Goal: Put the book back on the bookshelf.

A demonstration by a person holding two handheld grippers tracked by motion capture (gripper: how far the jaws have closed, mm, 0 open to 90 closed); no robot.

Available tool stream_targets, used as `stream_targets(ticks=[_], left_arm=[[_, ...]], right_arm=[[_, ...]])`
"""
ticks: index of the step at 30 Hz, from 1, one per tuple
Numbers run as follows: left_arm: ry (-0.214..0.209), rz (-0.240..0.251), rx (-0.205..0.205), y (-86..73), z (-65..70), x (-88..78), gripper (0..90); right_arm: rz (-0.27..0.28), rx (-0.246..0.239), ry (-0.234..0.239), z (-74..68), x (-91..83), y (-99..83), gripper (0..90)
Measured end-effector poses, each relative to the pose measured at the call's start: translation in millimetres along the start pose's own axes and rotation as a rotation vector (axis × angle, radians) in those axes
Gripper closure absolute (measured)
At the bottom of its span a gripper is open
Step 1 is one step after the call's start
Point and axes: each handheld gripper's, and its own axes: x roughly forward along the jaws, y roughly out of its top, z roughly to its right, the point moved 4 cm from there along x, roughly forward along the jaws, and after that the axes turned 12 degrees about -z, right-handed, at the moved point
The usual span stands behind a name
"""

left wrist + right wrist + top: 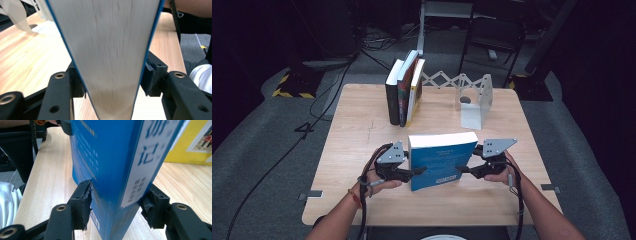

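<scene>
Both tongs are gripping the blue book [442, 160], which is standing upright near the front middle of the counter [362, 120]: left tongs [419, 171] are pinching the page edge, right tongs [463, 170] are clamping the spine end, pads pressing both covers. To do this well, I'd say both hands should be squeezing evenly and lifting level together so the book isn't twisting or fanning open, then heading toward the row of books [404, 90] by the bookend [474, 102]

Three upright books [404, 90] and a white bookend [474, 102] on the table [357, 130].
</scene>
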Motion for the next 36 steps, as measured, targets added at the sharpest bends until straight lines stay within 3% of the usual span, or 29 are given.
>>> stream_targets(ticks=[4, 9, 12, 17, 19, 25, 30, 36], left_arm=[[0.011, -0.036, -0.01, -10.0, -0.2, 1.7, 43.0], [0.025, -0.035, 0.005, -12.5, 1.2, 1.7, 44.0], [0.021, -0.029, -0.008, -11.0, 1.9, 3.1, 43.9], [0.032, -0.027, -0.019, -7.8, 0.5, 5.7, 43.5], [0.03, -0.026, -0.027, -5.9, -2.1, 7.9, 42.4], [0.019, -0.03, -0.023, 1.3, -6.7, 14.9, 39.3], [0.011, -0.04, 0.004, 10.8, -7.6, 24.1, 38.5], [-0.017, -0.043, 0.029, 25.4, -12.7, 40.4, 37.9]], right_arm=[[-0.002, -0.008, -0.002, -6.0, -4.3, 0.2, 50.0], [0.026, -0.012, 0.017, -11.9, -10.7, 4.5, 51.1], [0.05, -0.027, 0.008, -15.3, -16.7, 13.2, 50.5], [0.099, -0.045, 0.033, -20.1, -27.6, 34.8, 51.8], [0.082, -0.054, 0.003, -22.7, -28.4, 43.1, 54.5], [0.064, -0.03, -0.019, -27.6, -32.7, 44.2, 59.1], [0.021, -0.047, -0.073, -33.0, -41.2, 42.8, 60.3], [0.007, 0.007, -0.097, -27.4, -57.1, 30.7, 59.8]])
